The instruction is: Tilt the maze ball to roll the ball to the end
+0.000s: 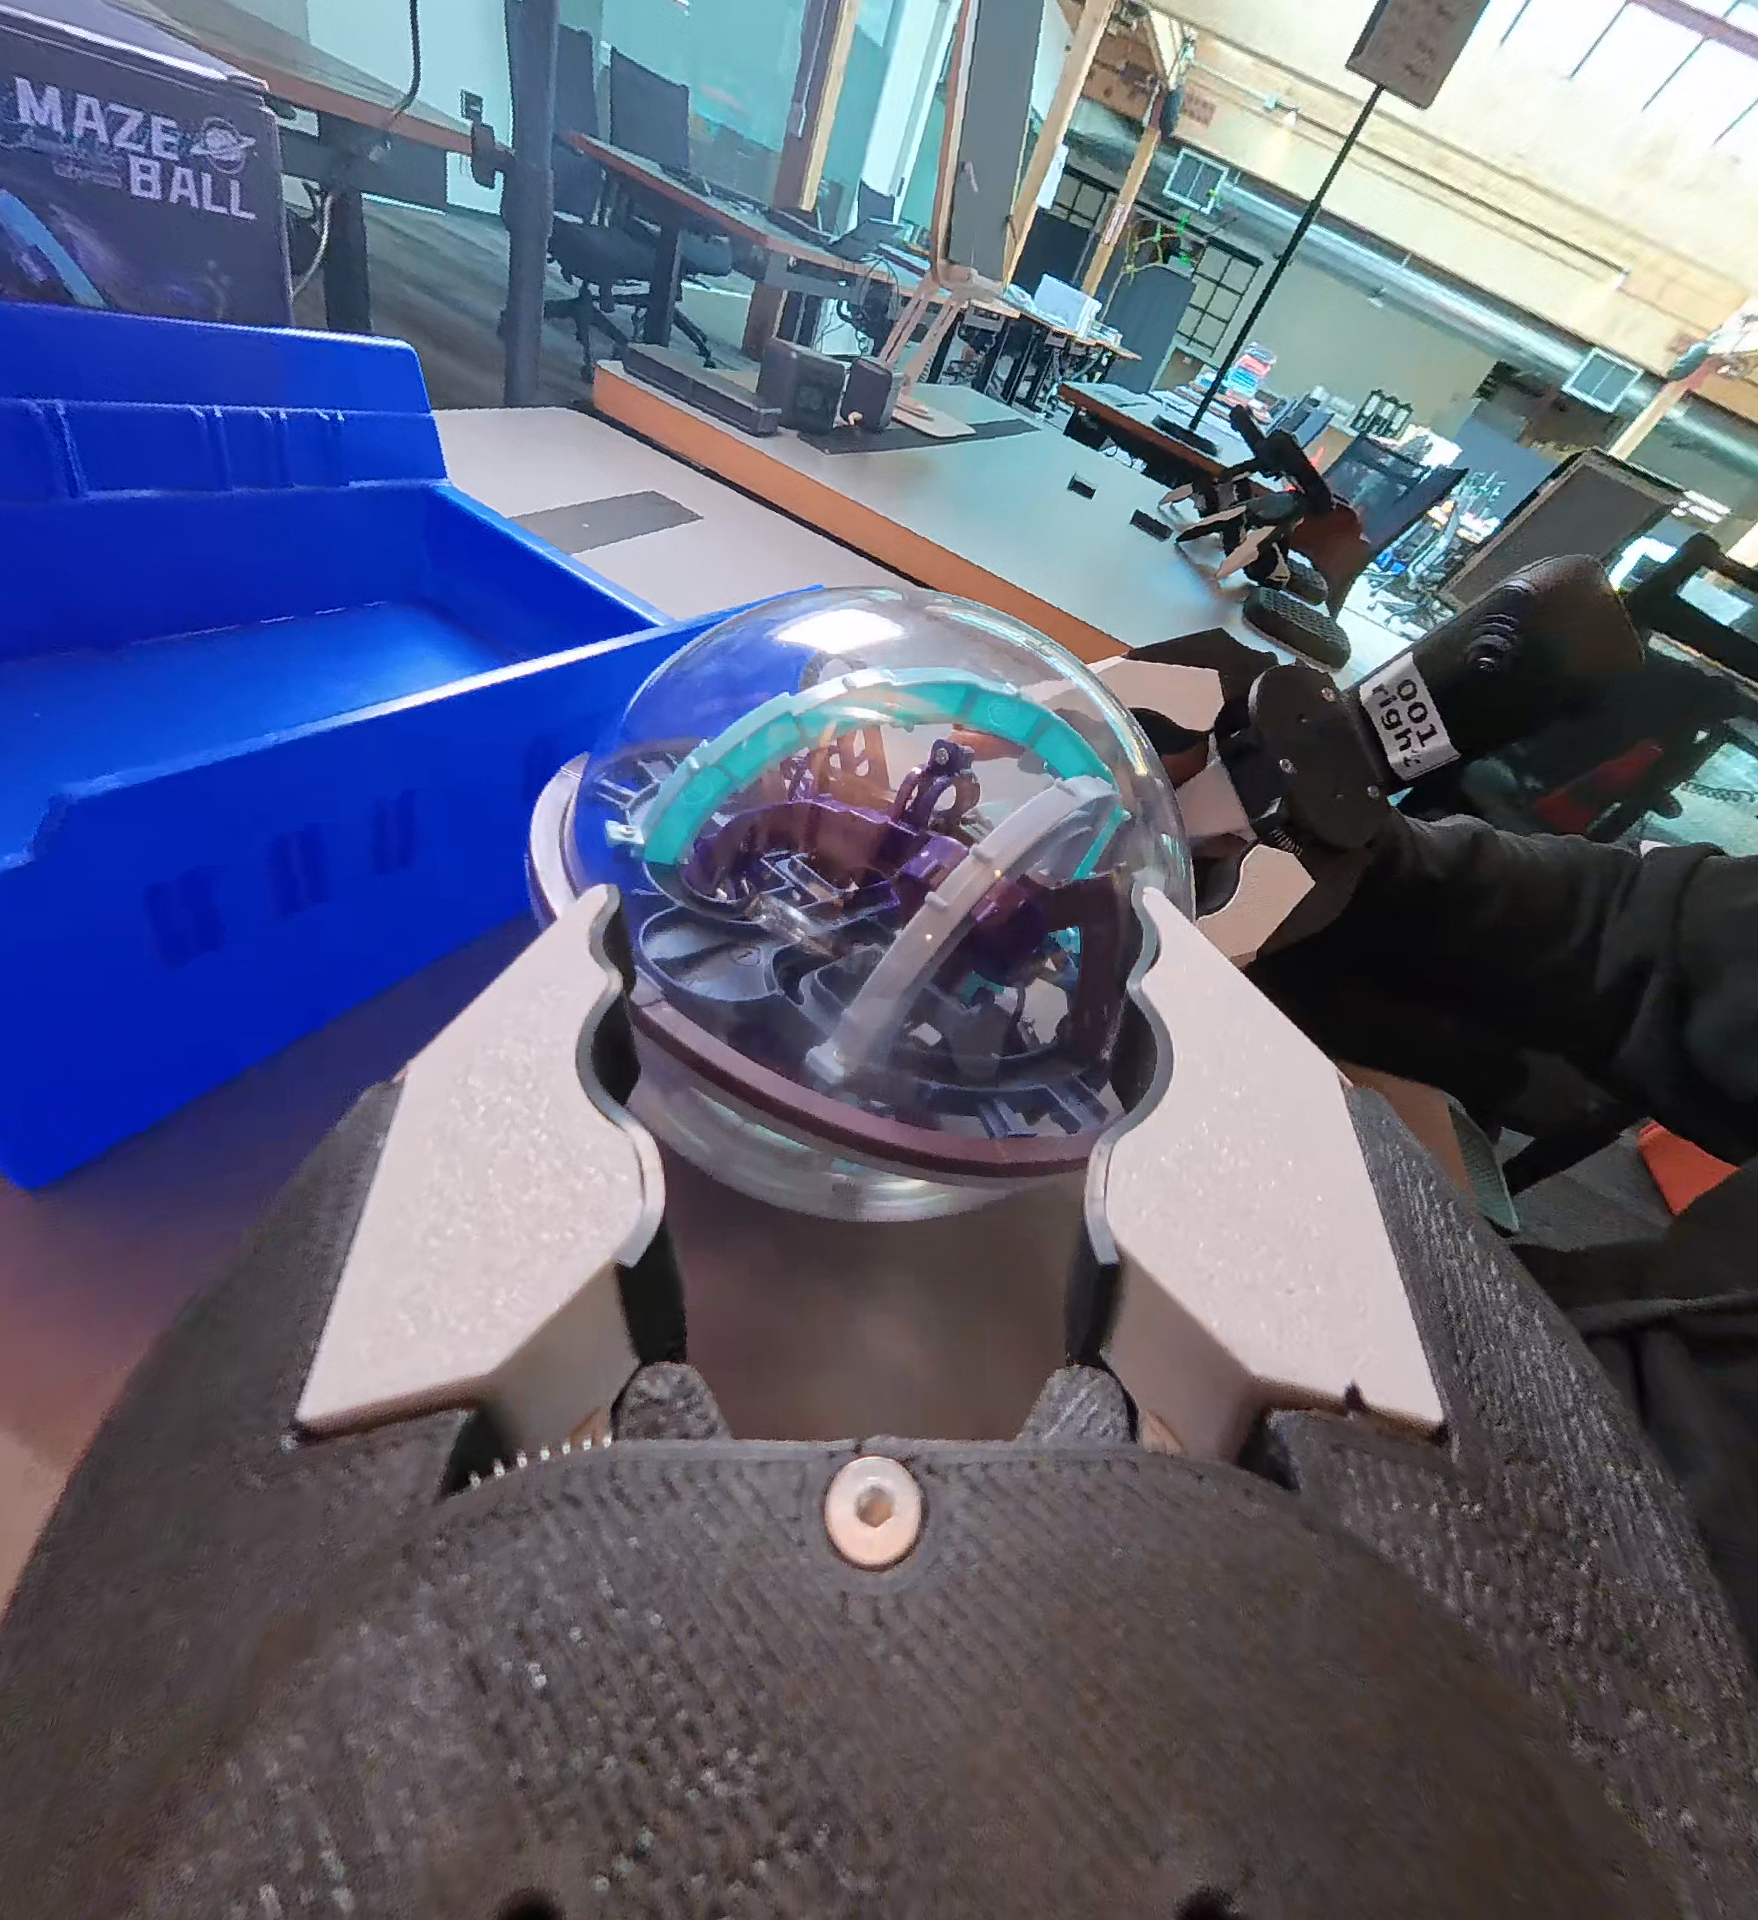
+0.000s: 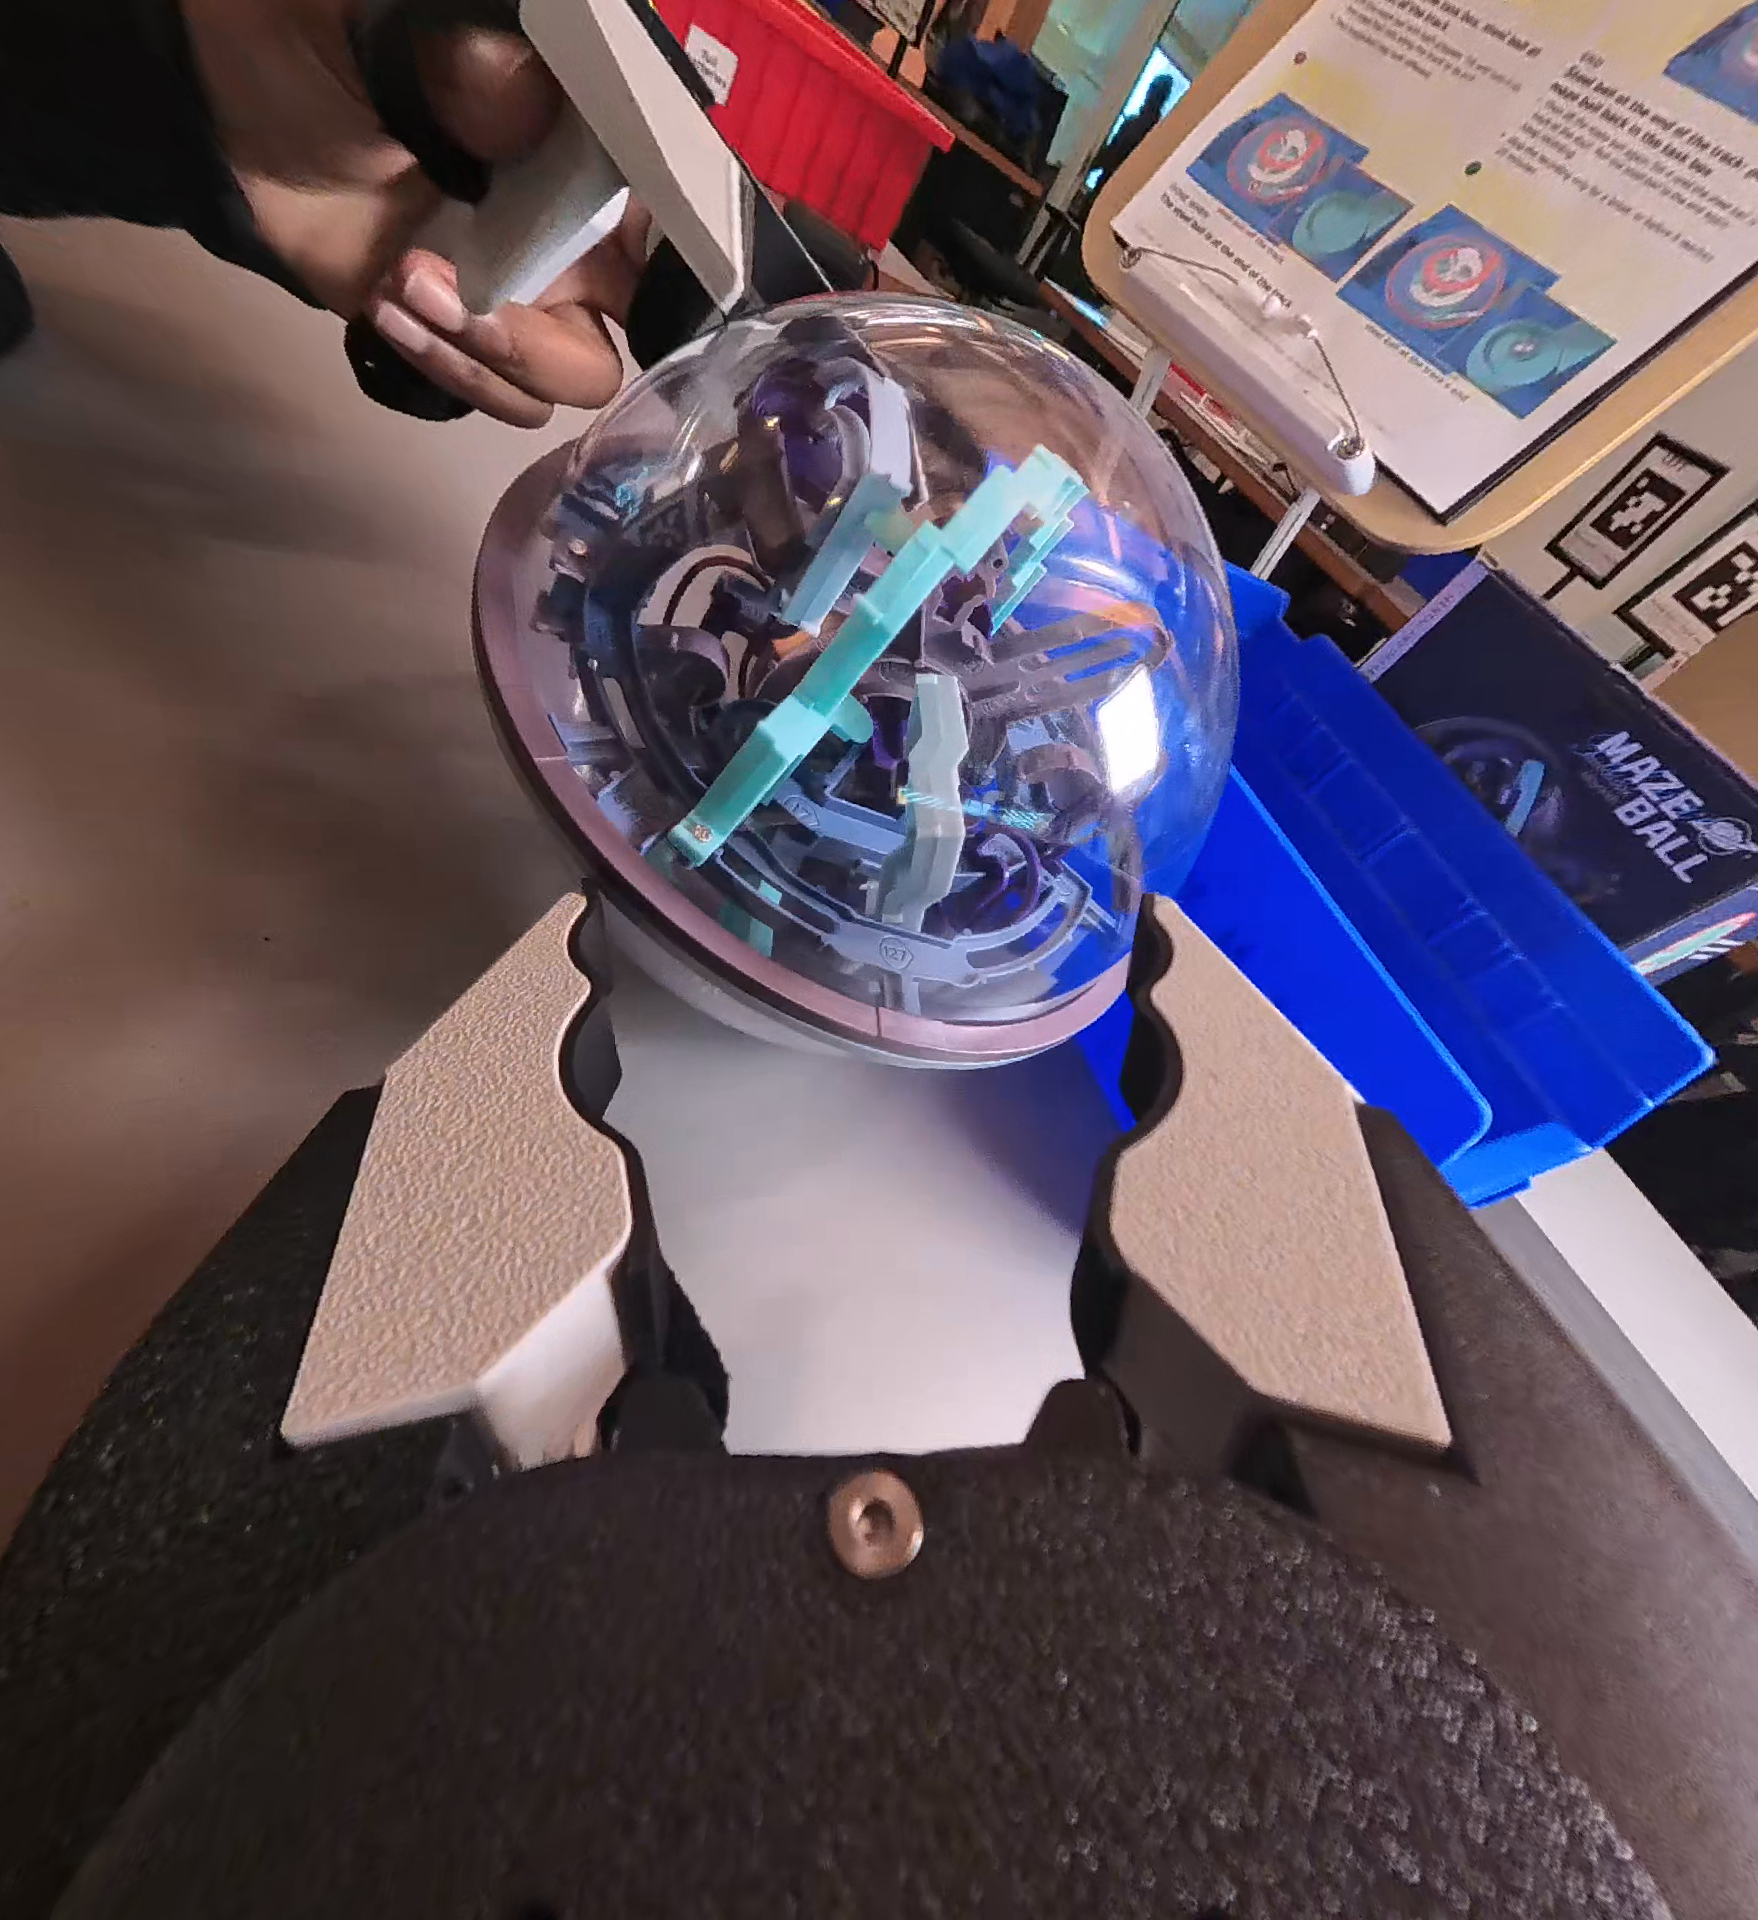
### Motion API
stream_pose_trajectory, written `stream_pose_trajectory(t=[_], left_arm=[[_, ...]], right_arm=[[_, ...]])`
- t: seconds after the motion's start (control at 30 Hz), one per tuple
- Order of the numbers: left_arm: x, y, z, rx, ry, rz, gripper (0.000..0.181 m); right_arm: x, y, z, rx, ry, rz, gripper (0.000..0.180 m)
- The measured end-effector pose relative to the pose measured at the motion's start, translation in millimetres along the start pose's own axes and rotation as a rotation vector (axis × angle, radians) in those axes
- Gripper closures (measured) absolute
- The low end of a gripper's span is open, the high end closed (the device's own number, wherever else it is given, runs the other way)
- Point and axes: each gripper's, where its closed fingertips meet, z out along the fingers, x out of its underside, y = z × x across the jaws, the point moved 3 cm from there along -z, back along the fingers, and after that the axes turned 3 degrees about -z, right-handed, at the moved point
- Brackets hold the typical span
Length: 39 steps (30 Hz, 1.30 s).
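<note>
Beside the blue bin (image 1: 231, 790), the maze ball (image 1: 875, 883) was held up off the tabletop (image 1: 854, 488), gripped from two sides at once. The left tongs (image 1: 875, 935) were spread wide and closed against the ball's lower half, one grey finger (image 1: 501, 1122) on each flank. The right tongs (image 2: 870, 935) did likewise from the opposite side, equally wide and pressed to the sphere. Being round, the ball had no long axis to speak of; its purple equator ring (image 2: 584, 821) was the best guide, and that ring sat tilted, so that the clear dome leaned toward the bin rather than straight up. A teal track (image 2: 885, 644) ran slantwise across the inside, over purple and grey ramps.

The small rolling ball could not be picked out among the tangled tracks and glare. The underside of the sphere was hidden behind the tongs in both views. Behind the bin stood a dark printed box (image 2: 1602, 790), partly cut off, and an instruction sheet on a clipboard (image 2: 1457, 239) rose farther back. A hand (image 2: 480, 260) on the left handle showed blurred past the ball in the right wrist view.
</note>
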Motion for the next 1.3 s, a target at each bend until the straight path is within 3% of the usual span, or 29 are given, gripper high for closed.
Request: stream_pose_trajectory(t=[0.23,0.43,0.7,0.87,0.93,1.07,1.2,1.3], left_arm=[[3.2,7.7,-11.7,0.065,-0.011,-0.03,0.111],[10.3,17.8,-20.4,0.102,0.002,-0.044,0.11],[13.7,18.4,-22.2,0.134,0.009,-0.051,0.111],[7.4,23.4,-29.8,0.143,-0.032,-0.087,0.117],[9.1,27.0,-31.1,0.129,-0.024,-0.095,0.117],[13.5,27.2,-29.4,0.124,0.004,-0.087,0.117],[15.9,28.7,-27.7,0.111,0.019,-0.084,0.117],[13.2,29.5,-29.3,0.109,0.001,-0.088,0.118]], right_arm=[[7.7,-3.5,-6.3,-0.026,0.001,0.025,0.102],[8.7,-2.5,-11.3,0.012,-0.007,-0.108,0.157],[4.4,5.5,-14.3,0.019,-0.012,-0.249,0.164],[-11.6,23.8,-22.3,-0.11,-0.117,-0.239,0.169],[-16.4,33.7,-25.6,-0.181,-0.147,-0.227,0.18],[-27.5,53.5,-29.3,-0.292,-0.179,-0.186,0.18],[-46.1,54.1,-39.6,-0.406,-0.275,0.025,0.18],[-50.4,23.5,-50.2,-0.376,-0.372,0.213,0.176]])
